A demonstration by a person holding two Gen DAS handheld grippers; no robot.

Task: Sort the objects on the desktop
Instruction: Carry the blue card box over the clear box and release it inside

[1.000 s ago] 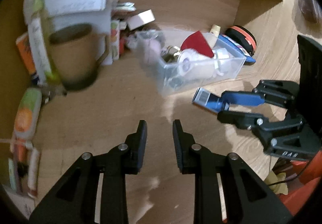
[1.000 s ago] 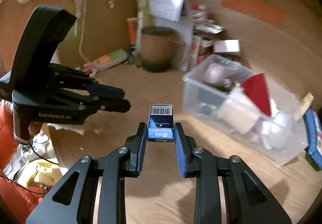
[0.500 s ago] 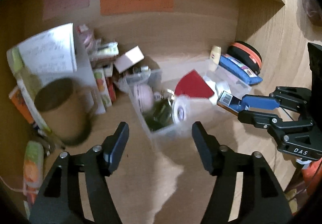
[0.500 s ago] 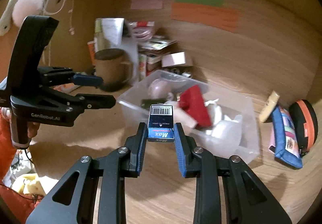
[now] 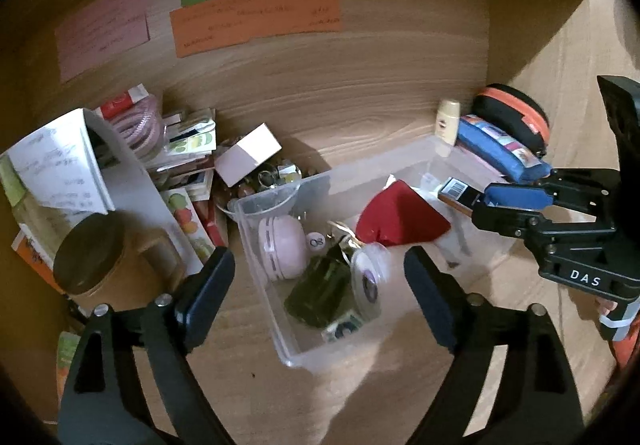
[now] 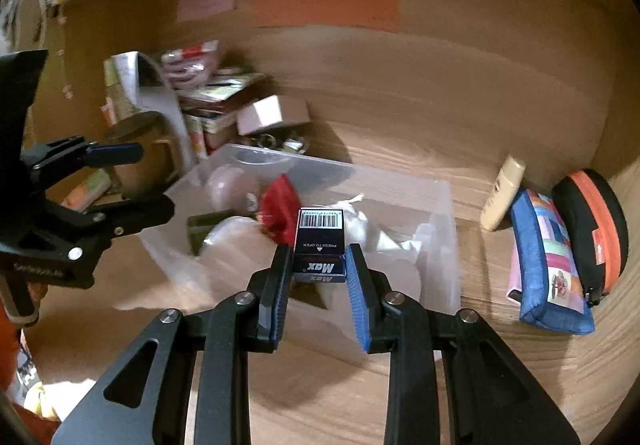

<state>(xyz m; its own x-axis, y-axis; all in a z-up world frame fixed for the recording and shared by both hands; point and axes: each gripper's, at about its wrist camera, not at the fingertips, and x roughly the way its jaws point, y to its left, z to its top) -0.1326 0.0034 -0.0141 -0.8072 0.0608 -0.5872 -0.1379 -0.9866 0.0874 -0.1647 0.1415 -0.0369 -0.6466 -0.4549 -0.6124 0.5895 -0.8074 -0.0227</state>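
Observation:
My right gripper (image 6: 318,269) is shut on a small dark "Max" box (image 6: 319,243) with a barcode. It holds the box above the right part of a clear plastic bin (image 6: 436,245); in the left wrist view the box (image 5: 458,192) hangs over the bin's right side (image 5: 264,309). The bin holds a red piece (image 5: 400,217), a pink round case (image 5: 282,247), a tape roll (image 5: 366,281) and a dark object (image 5: 320,295). My left gripper (image 5: 320,285) is wide open and empty, spread over the bin's near end.
A brown mug (image 5: 104,265), papers and small boxes (image 5: 180,161) crowd the left back. A blue pouch (image 6: 548,257), an orange-black case (image 6: 592,229) and a cream tube (image 6: 502,193) lie right of the bin. Wooden walls with coloured notes (image 5: 256,17) close the back.
My left gripper opened wide and moved up over the bin. My right gripper carried the Max box forward and right, from the desk in front to above the bin.

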